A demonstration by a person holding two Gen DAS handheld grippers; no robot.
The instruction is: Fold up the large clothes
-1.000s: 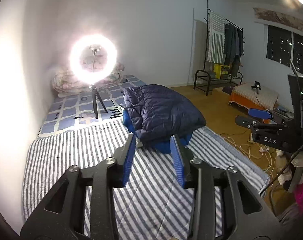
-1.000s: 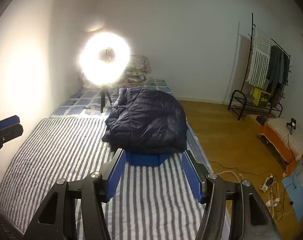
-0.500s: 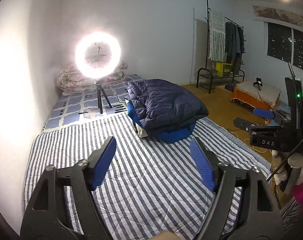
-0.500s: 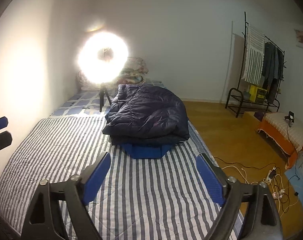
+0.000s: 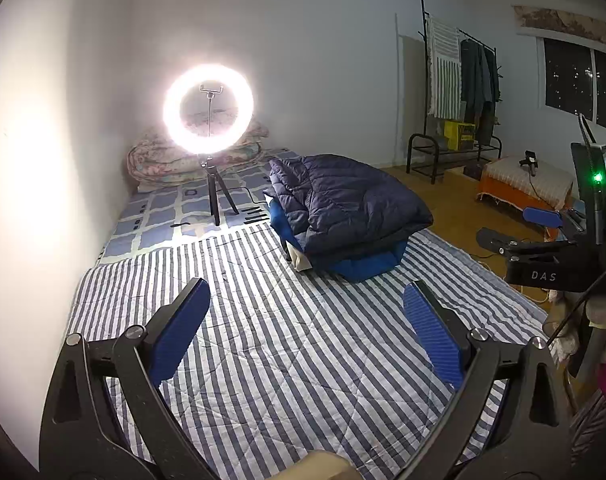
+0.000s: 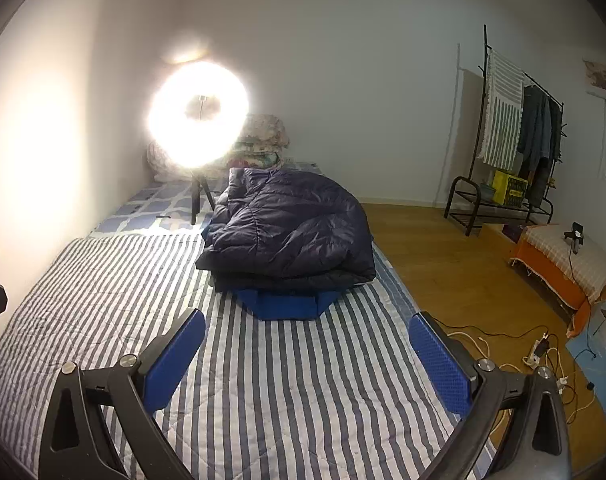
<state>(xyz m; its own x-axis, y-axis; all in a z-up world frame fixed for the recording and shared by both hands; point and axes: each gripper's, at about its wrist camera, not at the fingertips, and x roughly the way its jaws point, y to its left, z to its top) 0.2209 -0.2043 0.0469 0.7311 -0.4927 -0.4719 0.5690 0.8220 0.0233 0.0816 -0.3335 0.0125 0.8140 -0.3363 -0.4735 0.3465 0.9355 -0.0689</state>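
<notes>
Your left gripper (image 5: pixel 306 320) had just been opening, jaws wide, nothing between them; folded navy jacket (image 5: pixel 343 204) lay ahead, slightly right. Your right gripper (image 6: pixel 306 354) likewise: wide, empty, jacket straight ahead, well clear.

Holding the left claw (image 5: pixel 306 308) tilted slightly downward, jaws having just been opening, now spread wide with nothing between the blue pads (image 5: pixel 179 332). Holding the right claw (image 6: pixel 307 344) likewise, jaws just opened wide and empty.
</notes>
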